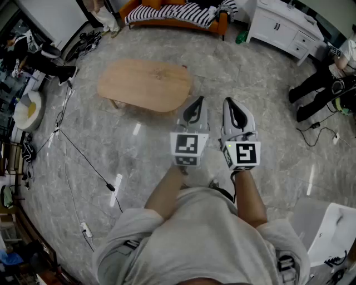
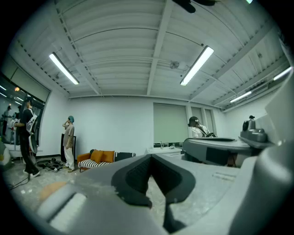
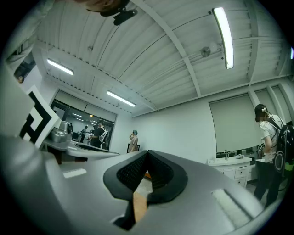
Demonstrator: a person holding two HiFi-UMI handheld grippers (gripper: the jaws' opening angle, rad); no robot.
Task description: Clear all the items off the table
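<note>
The low wooden table (image 1: 146,84) stands on the grey floor ahead of me, and its oval top is bare. Both grippers are held side by side in front of my chest, short of the table's near right end and pointing toward it. The left gripper (image 1: 194,104) has its jaws together with nothing between them. So does the right gripper (image 1: 231,107). In the left gripper view the dark pads (image 2: 138,176) meet at their tips. The right gripper view shows its pads (image 3: 133,173) meeting too, with a strip of the table's wood (image 3: 139,203) seen through the slit below.
An orange sofa with striped cushions (image 1: 177,12) and a white cabinet (image 1: 283,25) stand along the far wall. Cables (image 1: 83,158) trail over the floor at the left. A person sits at the right (image 1: 320,89); a white unit (image 1: 334,228) is near my right side.
</note>
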